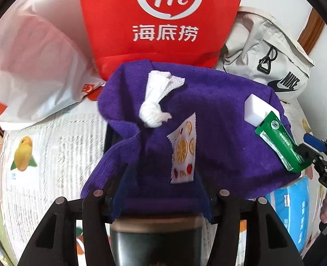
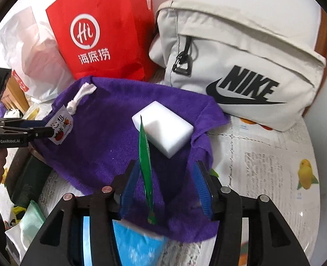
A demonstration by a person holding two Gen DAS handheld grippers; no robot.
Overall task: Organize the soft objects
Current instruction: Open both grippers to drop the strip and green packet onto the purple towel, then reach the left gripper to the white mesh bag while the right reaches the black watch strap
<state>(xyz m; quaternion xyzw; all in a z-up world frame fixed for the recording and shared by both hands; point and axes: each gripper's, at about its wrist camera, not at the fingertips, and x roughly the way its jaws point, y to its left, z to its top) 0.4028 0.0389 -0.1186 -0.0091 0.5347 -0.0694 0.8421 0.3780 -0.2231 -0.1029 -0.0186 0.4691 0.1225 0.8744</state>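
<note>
Lying between parted right fingers (image 2: 204, 188), green sachet (image 2: 146, 164), on purple towel (image 2: 101, 146)

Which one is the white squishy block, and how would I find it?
Find the purple towel spread in front of the red bag. On the side nearest the grey Nike bag lies the white sponge block. It is the only plain, box-shaped white thing there; the other white thing is a knotted cloth.

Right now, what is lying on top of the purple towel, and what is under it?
On the purple towel lie a white sponge block, a knotted white cloth, a fruit-print sachet and a green sachet. A blue pack shows under its near edge; the rest underneath is covered.
</note>
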